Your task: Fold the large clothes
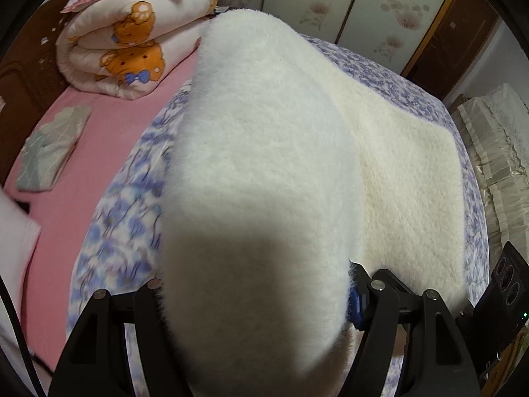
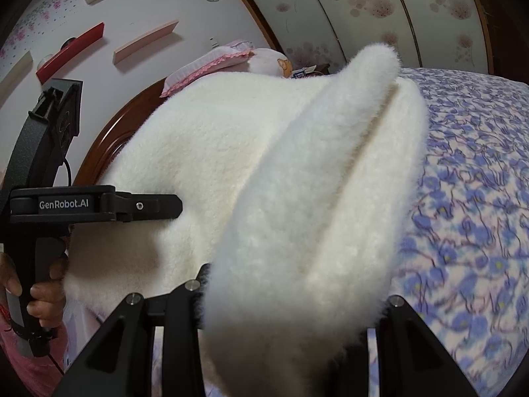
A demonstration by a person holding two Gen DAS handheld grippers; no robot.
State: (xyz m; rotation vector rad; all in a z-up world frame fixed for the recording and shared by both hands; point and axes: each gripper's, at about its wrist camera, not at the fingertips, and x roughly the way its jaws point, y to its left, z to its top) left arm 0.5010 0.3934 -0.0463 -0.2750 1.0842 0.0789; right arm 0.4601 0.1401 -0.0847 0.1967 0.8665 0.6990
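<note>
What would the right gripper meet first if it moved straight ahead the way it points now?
The white fluffy garment it already grips fills the line ahead of the right gripper. Beyond that, it would probably meet the flowered bed cover, though depth is unclear.

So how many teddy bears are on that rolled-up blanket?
2 show on the rolled quilt at the far end of the bed: one upper bear and one lower bear with a blue bow. More may be hidden in the folds.
</note>
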